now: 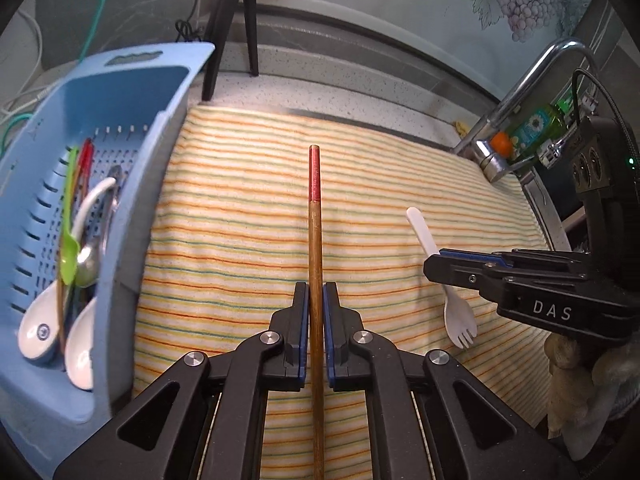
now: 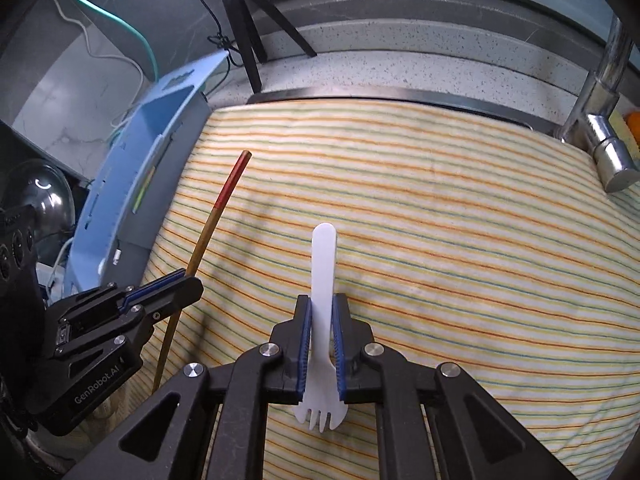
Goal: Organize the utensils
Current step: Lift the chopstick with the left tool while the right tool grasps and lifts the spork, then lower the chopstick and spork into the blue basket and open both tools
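Note:
My left gripper [image 1: 316,292] is shut on a wooden chopstick [image 1: 315,248] with a red tip, which points away from me above the striped cloth [image 1: 240,220]. My right gripper [image 2: 322,304] is shut on the handle of a white plastic spork [image 2: 323,280], tines toward the camera, handle pointing away. In the left wrist view the right gripper [image 1: 430,266] holds the spork [image 1: 460,316] at the right. In the right wrist view the left gripper [image 2: 188,280] holds the chopstick [image 2: 224,200] at the left. A blue perforated basket [image 1: 132,92] at the left holds white spoons, a green spoon, a metal spoon and red sticks.
A striped towel covers the counter. A black tripod [image 1: 232,28] stands behind the basket. A chrome faucet [image 1: 516,100] and a green bottle [image 1: 536,124] are at the far right. Cables lie behind the basket at the left.

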`<action>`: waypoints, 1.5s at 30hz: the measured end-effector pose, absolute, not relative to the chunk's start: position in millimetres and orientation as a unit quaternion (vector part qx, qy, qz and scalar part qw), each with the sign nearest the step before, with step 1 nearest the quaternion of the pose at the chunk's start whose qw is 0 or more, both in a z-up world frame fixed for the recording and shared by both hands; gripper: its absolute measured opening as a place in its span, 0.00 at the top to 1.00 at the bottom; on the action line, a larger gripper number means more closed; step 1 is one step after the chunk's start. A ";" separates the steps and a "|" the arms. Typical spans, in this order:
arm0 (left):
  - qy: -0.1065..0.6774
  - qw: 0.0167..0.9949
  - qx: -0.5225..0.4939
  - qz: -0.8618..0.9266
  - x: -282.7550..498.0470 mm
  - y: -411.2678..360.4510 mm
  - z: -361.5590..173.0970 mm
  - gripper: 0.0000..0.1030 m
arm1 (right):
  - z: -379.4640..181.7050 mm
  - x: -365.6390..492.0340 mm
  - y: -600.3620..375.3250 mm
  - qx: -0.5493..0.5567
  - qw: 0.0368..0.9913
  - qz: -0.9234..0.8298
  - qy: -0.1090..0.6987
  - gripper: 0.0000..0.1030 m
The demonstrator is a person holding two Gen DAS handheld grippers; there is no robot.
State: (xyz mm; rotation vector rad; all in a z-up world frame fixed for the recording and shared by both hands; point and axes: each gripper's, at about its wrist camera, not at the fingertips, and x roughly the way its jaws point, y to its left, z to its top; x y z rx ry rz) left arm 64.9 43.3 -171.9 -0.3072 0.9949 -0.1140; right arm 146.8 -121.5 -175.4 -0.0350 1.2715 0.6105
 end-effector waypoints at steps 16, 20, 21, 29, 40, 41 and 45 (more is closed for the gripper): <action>0.413 0.898 -0.154 0.012 49.9 128.3 -118.4 0.95 | -102.7 145.3 -27.0 -0.004 0.767 0.372 0.523 0.90; 0.414 0.896 -0.159 0.031 50.8 156.9 -118.1 0.95 | -101.7 150.5 5.4 -0.003 0.762 0.387 0.519 0.90; 0.414 0.895 -0.161 0.035 52.1 163.8 -118.6 0.95 | -102.7 152.5 13.6 0.001 0.758 0.391 0.522 0.91; 0.423 0.888 -0.169 0.066 68.5 200.9 -122.2 0.95 | -117.1 164.2 69.6 0.001 0.747 0.400 0.531 0.90; 0.434 0.879 -0.179 0.090 84.4 221.8 -133.1 0.95 | -138.8 176.9 99.8 -0.009 0.735 0.404 0.544 0.90; 0.434 0.878 -0.181 0.091 84.9 223.2 -133.7 0.95 | -139.2 177.4 100.7 -0.011 0.735 0.405 0.544 0.90; 0.435 0.876 -0.185 0.098 86.7 228.2 -134.1 0.94 | -139.5 181.2 101.5 -0.012 0.734 0.404 0.545 0.90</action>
